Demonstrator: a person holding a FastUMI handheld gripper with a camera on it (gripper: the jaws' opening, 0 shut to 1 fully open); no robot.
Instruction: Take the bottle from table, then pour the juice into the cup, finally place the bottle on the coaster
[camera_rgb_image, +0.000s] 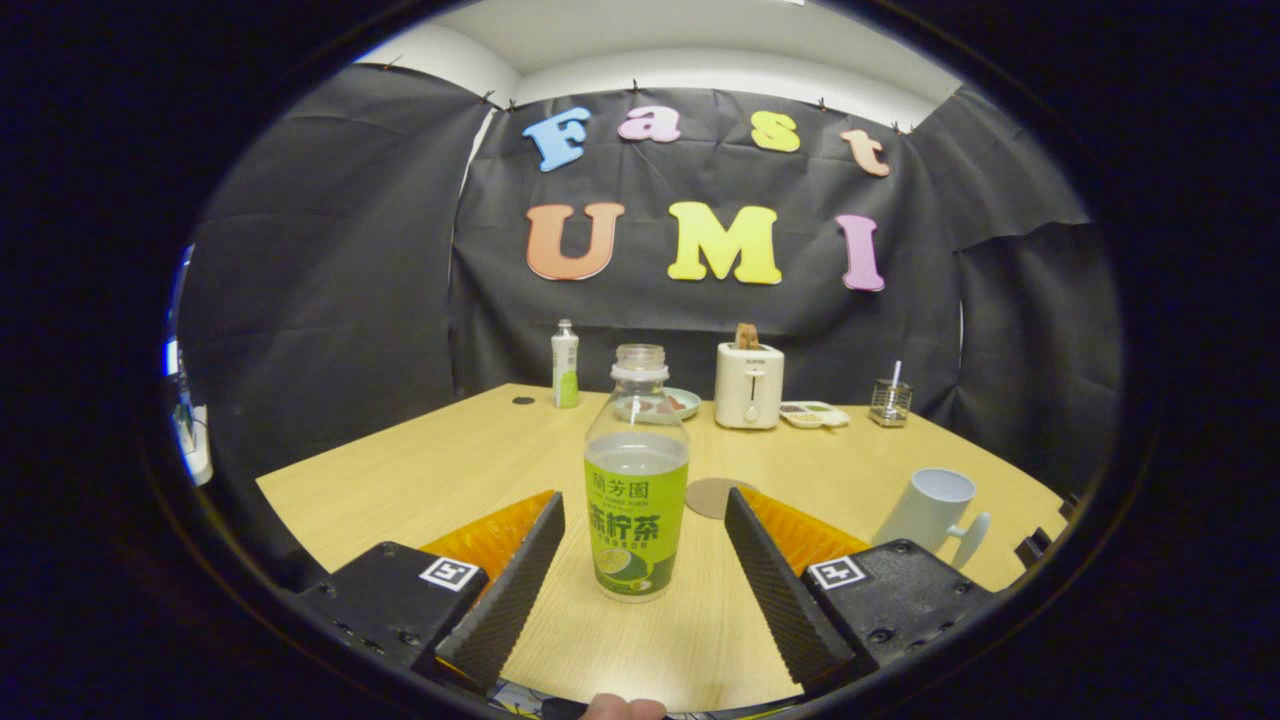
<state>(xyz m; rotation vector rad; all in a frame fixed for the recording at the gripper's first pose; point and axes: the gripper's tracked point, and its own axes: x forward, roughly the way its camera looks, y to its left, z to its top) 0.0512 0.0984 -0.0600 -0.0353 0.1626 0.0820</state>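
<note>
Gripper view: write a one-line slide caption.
Open gripper straddles an uncapped clear plastic bottle with green label on the wooden table; white mug alongside.

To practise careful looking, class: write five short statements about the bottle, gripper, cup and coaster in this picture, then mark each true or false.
1. The bottle stands upright between the open fingers of the gripper. True.
2. The bottle has its cap on. False: its neck is open.
3. The cup lies beyond the right finger. True.
4. The bottle sits on the coaster. False: the coaster lies bare behind it.
5. Both fingers press the bottle. False: gaps show.
</note>
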